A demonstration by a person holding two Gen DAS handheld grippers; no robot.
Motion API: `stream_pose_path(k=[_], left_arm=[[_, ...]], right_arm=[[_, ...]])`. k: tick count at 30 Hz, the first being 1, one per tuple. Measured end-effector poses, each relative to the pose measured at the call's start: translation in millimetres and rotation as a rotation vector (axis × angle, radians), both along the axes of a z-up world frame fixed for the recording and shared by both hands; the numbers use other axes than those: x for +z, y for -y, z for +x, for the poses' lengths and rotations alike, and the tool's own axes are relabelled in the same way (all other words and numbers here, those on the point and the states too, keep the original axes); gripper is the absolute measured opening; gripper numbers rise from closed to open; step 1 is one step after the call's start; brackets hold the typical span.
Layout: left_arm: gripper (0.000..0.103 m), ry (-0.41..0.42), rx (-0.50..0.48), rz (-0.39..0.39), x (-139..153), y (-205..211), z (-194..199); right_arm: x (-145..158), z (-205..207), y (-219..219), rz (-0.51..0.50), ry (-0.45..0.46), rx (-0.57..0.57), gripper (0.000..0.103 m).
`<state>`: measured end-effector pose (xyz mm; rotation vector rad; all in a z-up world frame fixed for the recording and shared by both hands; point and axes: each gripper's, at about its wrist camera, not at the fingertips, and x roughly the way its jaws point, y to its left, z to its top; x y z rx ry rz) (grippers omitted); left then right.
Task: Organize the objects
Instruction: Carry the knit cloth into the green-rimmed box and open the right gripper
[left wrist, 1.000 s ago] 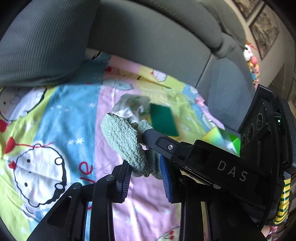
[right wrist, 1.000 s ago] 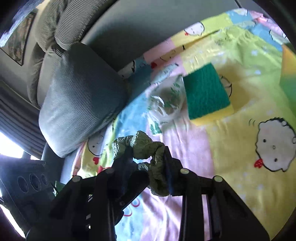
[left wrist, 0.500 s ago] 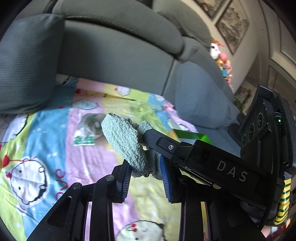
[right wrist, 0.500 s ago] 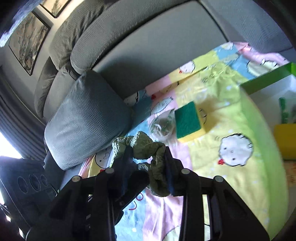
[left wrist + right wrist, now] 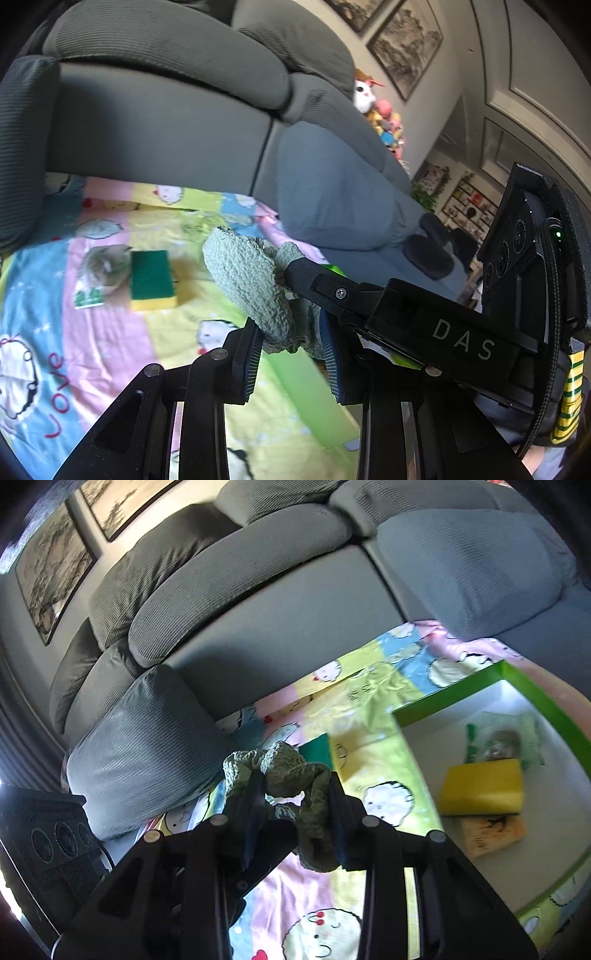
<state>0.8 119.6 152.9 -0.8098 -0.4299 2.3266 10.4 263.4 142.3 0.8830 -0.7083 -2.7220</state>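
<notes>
Above the cartoon-print sheet (image 5: 122,343) on the sofa, left gripper (image 5: 291,354) and right gripper (image 5: 295,812) both clamp one crumpled green cloth (image 5: 251,284), apparently carrying it jointly toward the green-rimmed box (image 5: 454,698) at the sheet's right edge.

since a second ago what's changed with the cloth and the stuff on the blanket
Both grippers, left gripper and right gripper, have lifted and pulled back together with the green cloth pinched between their fingers. The sponge and plastic packet now look smaller and farther off, and the green-rimmed box has come into the right wrist view. Unchanged: both grips on the cloth, and sponge and packet side by side on the blanket.
</notes>
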Motion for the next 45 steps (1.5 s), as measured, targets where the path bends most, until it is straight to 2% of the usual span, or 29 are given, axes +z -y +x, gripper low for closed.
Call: stream_pose_path(k=[14,24,33,45], left_arm=[[0.031,0.011,-0.181,0.028,2,-66,4],[0.031,0.075,-0.281,0.005,-15,-117,3],[0.031,0.136,-0.319,-0.015,-33,-138,3],[0.031,0.187,-0.306,-0.051,-48,-144,0]], right_arm=[[6,29,-58,0.046,0.018,-0.185,0.033],[-7,42,-100,0.086,0.100,-0.296,0.033],[-27,43,-128,0.078,0.173,-0.347,0.033],[-40,38,-134,0.141,0.261,-0.406,0.035]])
